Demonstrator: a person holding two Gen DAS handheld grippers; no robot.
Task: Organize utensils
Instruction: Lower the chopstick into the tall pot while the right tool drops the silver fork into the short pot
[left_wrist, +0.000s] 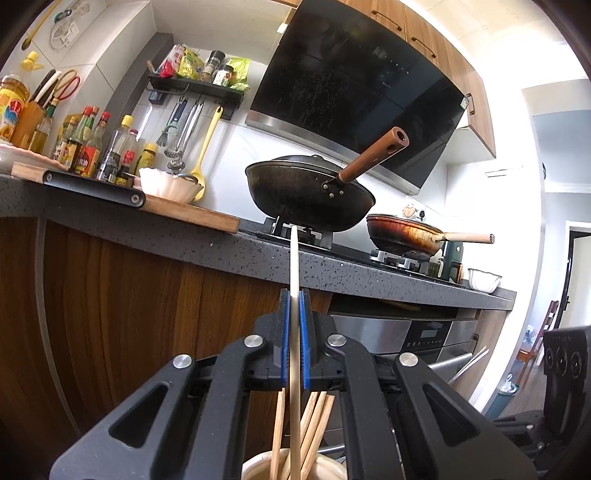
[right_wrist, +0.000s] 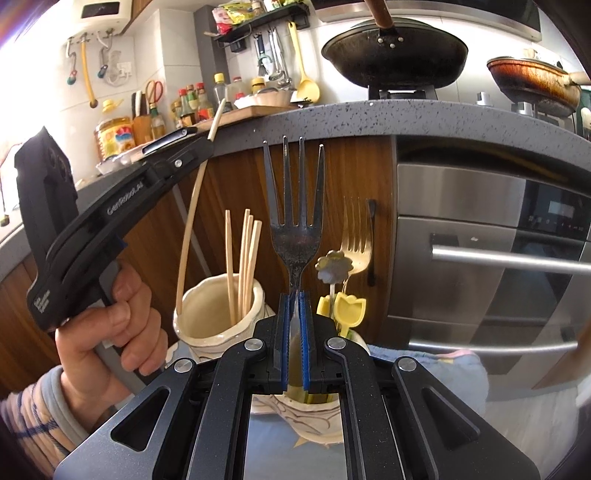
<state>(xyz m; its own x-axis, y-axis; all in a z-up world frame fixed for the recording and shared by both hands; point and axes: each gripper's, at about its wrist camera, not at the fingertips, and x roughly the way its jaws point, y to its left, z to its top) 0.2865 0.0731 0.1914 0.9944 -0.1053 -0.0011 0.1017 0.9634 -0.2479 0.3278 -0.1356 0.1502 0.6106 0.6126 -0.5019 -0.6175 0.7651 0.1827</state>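
Note:
My left gripper is shut on a pale chopstick that stands upright, its lower end in a cream ceramic holder with several wooden chopsticks. In the right wrist view the left gripper holds that chopstick over the cream holder. My right gripper is shut on a dark metal fork, tines up, above a second holder that contains a gold fork, a flower-topped utensil and yellow tulip-topped utensils.
A grey stone counter runs above wooden cabinets, with a cutting board, sauce bottles, a black wok and a brown pan on the stove. A steel oven is at the right. A blue cloth lies under the holders.

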